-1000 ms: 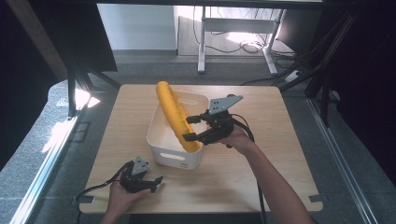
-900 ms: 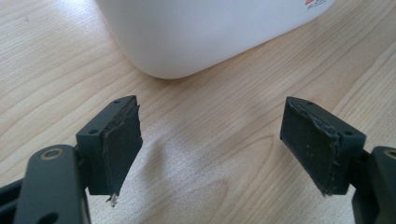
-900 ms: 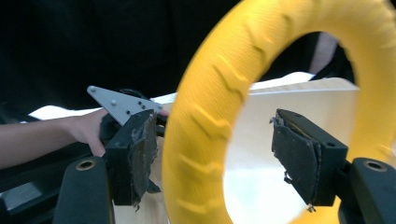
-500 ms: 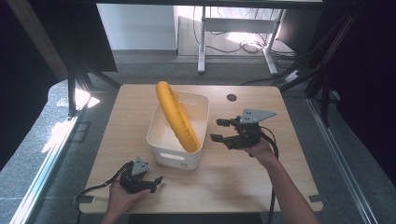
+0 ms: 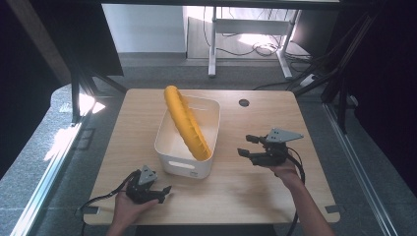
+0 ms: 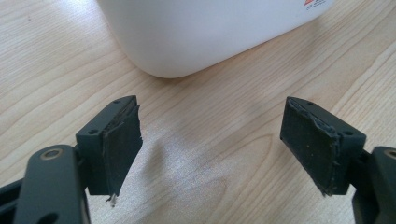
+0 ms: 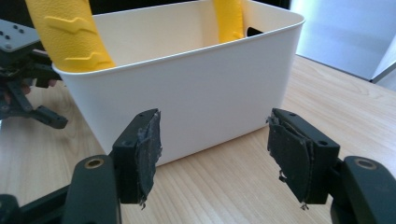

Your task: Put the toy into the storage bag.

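— While you look down from the high view, where is the yellow piece?

— It leans in the white bin (image 5: 189,142) at the middle of the counter (image 5: 246,187). The long yellow ridged piece (image 5: 186,123) has its lower end down at the bin's near right corner, and its upper end sticks out past the far left rim.

— And your right hand-held gripper?

— My right hand-held gripper (image 5: 249,146) is to the right of the bin, apart from it, with bare counter between. Its jaws point left at the bin's right wall. They closed a little just now, yet they stand spread with nothing between them. In the right gripper view (image 7: 212,156) I see the bin's wall (image 7: 187,98) past the pads, and the yellow piece (image 7: 70,32) rising over the rim at the left.

— So it touches neither the bin nor the yellow piece?

— Neither one. The yellow piece is off to the left of it, inside the bin.

— What about the left one?

— My left hand-held gripper (image 5: 166,191) sits at the near left of the counter, just near of the bin's near wall. In the left gripper view (image 6: 210,144) its jaws are spread wide over bare wood, and the bin's rounded corner (image 6: 196,37) lies just beyond them, not touched.
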Demonstrator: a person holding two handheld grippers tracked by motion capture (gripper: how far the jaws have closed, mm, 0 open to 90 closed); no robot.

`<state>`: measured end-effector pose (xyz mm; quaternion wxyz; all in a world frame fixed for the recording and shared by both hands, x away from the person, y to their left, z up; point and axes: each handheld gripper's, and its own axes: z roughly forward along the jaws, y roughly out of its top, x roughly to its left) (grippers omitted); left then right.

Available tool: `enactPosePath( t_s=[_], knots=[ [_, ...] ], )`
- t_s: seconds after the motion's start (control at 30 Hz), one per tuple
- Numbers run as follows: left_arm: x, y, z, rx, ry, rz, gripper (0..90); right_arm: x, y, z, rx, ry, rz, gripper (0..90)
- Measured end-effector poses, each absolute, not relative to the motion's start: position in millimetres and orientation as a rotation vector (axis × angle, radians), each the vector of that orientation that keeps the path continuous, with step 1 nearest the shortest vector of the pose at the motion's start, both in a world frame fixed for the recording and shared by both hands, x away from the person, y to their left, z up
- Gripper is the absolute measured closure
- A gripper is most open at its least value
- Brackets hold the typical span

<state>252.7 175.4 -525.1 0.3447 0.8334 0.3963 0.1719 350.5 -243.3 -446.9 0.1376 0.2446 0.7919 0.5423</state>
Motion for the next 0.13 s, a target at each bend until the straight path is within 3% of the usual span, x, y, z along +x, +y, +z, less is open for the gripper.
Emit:
enactPosePath(
  t_s=[0.13],
  knots=[
    [252.9,175.6,-525.0,2.167,1.027,0.446,20.7,349.8,-242.9,-448.8,0.717,2.277,1.573,34.0]
  ],
)
